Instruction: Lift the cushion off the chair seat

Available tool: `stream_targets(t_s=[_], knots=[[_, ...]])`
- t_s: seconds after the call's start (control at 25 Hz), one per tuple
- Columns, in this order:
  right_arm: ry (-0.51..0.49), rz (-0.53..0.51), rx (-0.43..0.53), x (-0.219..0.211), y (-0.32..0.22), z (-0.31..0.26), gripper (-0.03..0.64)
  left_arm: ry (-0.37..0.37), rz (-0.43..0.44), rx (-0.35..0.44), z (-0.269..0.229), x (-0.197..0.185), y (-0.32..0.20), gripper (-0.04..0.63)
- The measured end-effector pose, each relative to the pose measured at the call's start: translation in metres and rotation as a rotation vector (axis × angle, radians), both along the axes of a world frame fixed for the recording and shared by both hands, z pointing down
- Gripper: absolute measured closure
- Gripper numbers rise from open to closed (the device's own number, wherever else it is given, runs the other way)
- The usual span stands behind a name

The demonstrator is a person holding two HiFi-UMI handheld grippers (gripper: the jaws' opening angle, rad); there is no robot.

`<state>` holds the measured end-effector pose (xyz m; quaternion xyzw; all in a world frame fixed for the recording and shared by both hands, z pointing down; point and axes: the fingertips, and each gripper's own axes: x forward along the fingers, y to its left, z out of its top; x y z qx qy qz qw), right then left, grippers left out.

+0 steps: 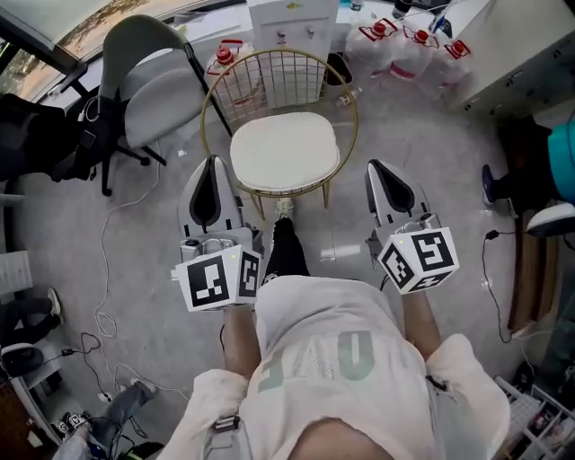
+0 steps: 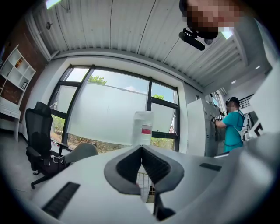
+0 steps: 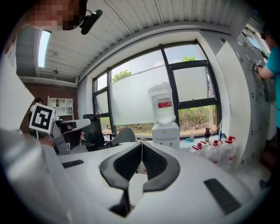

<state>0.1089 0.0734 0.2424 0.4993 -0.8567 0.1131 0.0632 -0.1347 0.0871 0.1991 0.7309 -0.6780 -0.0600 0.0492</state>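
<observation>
A round cream cushion (image 1: 284, 151) lies on the seat of a gold wire chair (image 1: 277, 74), straight in front of me in the head view. My left gripper (image 1: 213, 162) hangs just left of the seat's front edge, its jaws shut with nothing between them. My right gripper (image 1: 373, 166) hangs just right of the seat, also shut and empty. Neither touches the cushion. In the left gripper view the closed tips of the left gripper (image 2: 142, 148) show a bit of wire chair (image 2: 146, 186) below them. In the right gripper view the right gripper (image 3: 141, 143) is closed too.
A grey shell chair (image 1: 148, 81) and a black office chair (image 1: 36, 135) stand to the left. A water dispenser (image 1: 292, 22) and red-capped jugs (image 1: 404, 45) sit behind the wire chair. Cables (image 1: 106, 269) trail on the floor. A person in teal (image 2: 232, 127) stands at the right wall.
</observation>
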Motion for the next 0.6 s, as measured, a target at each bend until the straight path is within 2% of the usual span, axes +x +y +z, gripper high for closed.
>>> stream_targets(t_s=[0.16,0.32,0.44,0.6], knots=[[-0.003,0.047,-0.029,-0.017,-0.097,-0.001,0.6,-0.003,0.031,-0.019,0.006,-0.03,-0.086,0.583],[-0.005,0.095,-0.049,-0.026,-0.174,-0.001,0.6,-0.08,0.048,-0.018,0.005,-0.054,-0.166,0.583],[-0.013,0.128,-0.073,-0.025,-0.21,0.01,0.6,-0.09,0.036,-0.013,0.003,-0.068,-0.21,0.582],[-0.052,0.139,-0.137,-0.018,-0.23,0.032,0.6,-0.104,0.018,-0.039,0.012,-0.072,-0.238,0.583]])
